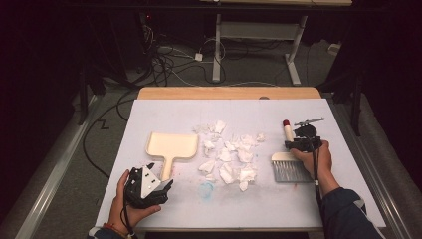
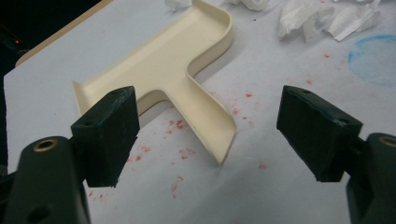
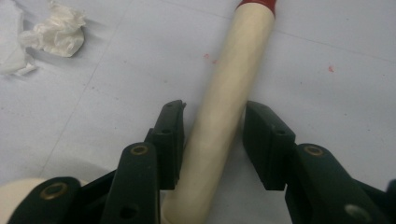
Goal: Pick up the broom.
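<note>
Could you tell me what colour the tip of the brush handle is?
Red tip, clearest in the right gripper view.

Open tongs [image 2: 208,135] flanking cream dustpan [image 2: 163,70] handle

A table [image 1: 149,199] covered by a pale grey-white sheet is seen, with a strip of bare wood left along its far edge. A cream dustpan [image 1: 172,148] is laid flat on the left part, its handle turned toward the near edge. Crumpled white paper scraps [image 1: 230,158] are scattered just beside it across the middle. A brush [image 1: 285,167] with grey bristles and a red-tipped handle is laid on the right. Small red specks and a faint blue ring [image 1: 206,189] are marked on the sheet.
</note>
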The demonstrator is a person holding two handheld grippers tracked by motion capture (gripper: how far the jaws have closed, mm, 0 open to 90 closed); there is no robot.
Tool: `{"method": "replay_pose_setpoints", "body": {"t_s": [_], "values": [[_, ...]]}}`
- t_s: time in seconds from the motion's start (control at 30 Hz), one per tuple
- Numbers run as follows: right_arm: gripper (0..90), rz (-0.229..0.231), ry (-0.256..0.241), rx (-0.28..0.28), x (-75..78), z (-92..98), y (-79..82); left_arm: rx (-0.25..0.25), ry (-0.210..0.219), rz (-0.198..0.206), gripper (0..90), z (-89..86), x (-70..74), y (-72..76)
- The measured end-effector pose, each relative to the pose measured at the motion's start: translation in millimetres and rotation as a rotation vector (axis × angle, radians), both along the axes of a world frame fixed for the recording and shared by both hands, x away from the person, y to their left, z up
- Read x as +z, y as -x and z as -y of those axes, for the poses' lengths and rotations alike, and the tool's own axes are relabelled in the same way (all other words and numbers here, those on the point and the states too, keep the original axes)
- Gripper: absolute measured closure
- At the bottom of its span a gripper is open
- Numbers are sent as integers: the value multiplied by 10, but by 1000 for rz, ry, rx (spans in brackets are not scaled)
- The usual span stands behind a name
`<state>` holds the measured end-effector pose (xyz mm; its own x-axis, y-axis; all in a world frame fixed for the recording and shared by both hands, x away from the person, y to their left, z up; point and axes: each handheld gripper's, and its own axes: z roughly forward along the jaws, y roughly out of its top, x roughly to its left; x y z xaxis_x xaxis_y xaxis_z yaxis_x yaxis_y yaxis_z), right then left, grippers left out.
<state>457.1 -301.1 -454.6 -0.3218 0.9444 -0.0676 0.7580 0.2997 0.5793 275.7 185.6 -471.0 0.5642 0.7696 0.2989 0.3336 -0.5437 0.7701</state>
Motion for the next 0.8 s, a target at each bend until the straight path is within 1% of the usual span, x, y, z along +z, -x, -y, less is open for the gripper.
{"method": "replay_pose_setpoints", "body": {"t_s": [0.1, 0.17, 0.23, 0.27, 0.33, 0.57, 0.6, 0.63, 0.67, 0.7, 0.8], "values": [[716, 12, -6, 3, -2, 2, 9, -2, -2, -4, 201, 2, -4, -5], [717, 19, 4, 8, -1, 11, 10, -1, 4, -2, 201, -1, -1, -6], [718, 17, -27, 2, -4, 47, 4, 0, 4, 1, 201, 0, -1, -8], [718, 21, -30, 1, -3, 56, 5, 0, 10, -3, 201, 1, 1, -15], [718, 36, -27, -1, 14, 63, 15, -2, 3, -2, 201, 7, 2, -17], [718, 141, -76, -5, 206, 176, 121, 5, 11, 1, 201, 13, 9, -11], [718, 152, -83, -2, 231, 192, 139, 5, 16, 3, 201, 12, 12, -10], [718, 162, -96, 0, 257, 209, 159, 12, 25, -5, 201, 13, 13, -2], [718, 175, -104, -2, 284, 221, 182, 16, 26, 0, 201, 15, 17, 0], [718, 185, -112, 2, 311, 227, 205, 24, 31, 8, 201, 21, 26, 1], [718, 229, -132, 21, 398, 234, 280, 20, 38, 10, 201, 29, 38, 3]]}}
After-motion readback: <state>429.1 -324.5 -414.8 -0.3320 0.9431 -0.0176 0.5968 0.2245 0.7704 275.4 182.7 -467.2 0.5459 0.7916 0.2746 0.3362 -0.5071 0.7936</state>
